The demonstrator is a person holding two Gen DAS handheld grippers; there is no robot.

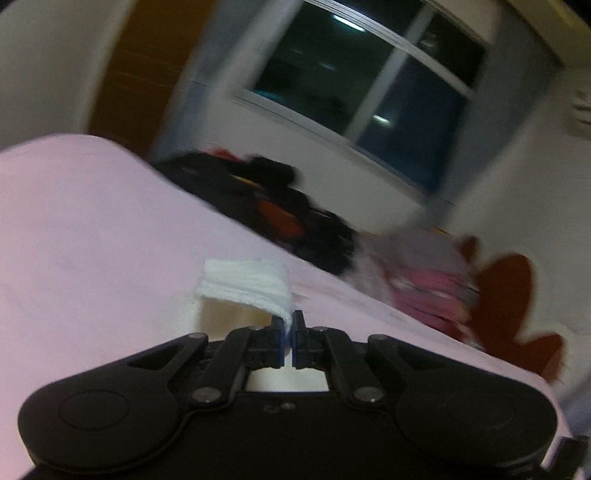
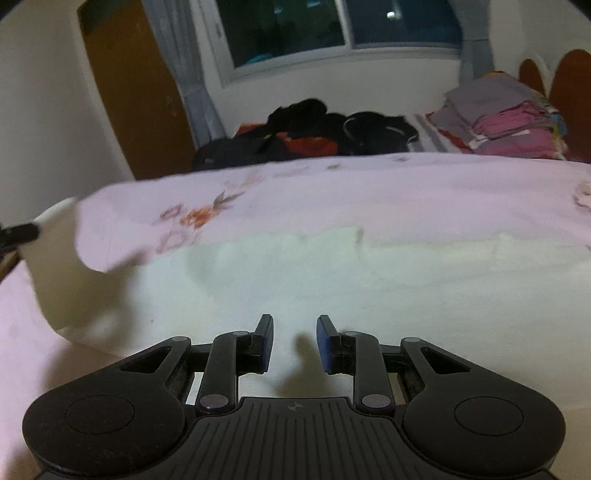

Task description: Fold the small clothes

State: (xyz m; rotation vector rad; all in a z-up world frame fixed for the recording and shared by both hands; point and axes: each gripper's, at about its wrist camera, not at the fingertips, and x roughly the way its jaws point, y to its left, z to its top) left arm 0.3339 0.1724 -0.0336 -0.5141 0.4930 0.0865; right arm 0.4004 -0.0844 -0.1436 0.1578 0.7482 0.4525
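window (image 2: pixel 332 26) on far wall | brown door (image 2: pixel 136 92) at left | dark bags (image 2: pixel 314 133) heaped below window | curtain (image 2: pixel 188 74) beside door

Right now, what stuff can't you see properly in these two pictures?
- Left wrist view: the white cloth pinched in the left gripper is hidden below its edge by the gripper body, so what garment it is stays unclear.
- Left wrist view: the dark clothes pile is smeared by motion blur.
- Right wrist view: the white cloth runs under the open right gripper; its near edge is covered.
- Right wrist view: the folded stack is partly cut off.
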